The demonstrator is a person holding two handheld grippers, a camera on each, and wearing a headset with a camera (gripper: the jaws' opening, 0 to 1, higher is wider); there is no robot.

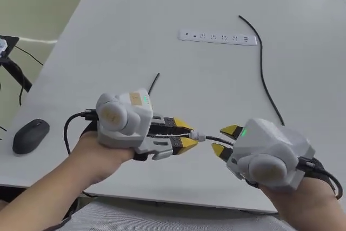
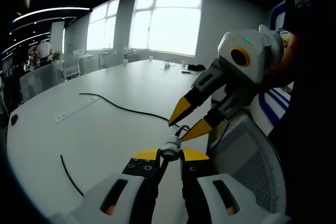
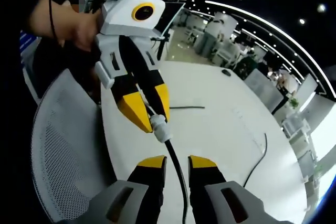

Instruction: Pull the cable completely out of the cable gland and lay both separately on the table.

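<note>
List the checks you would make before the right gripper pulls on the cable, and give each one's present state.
1. Left gripper shut on the cable gland: ok.
2. Cable lies between the right gripper jaws: ok.
3. Right gripper shut on the cable: not ok, jaws open.
4. Cable out of the gland: not ok, not yet pulled.
5. Bare table for laying both parts: ok.

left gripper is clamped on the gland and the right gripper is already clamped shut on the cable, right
Not quite. The left gripper is clamped on the gland, but the right gripper is open. The right gripper view shows its jaws apart, with the cable running between them unpinched.
</note>
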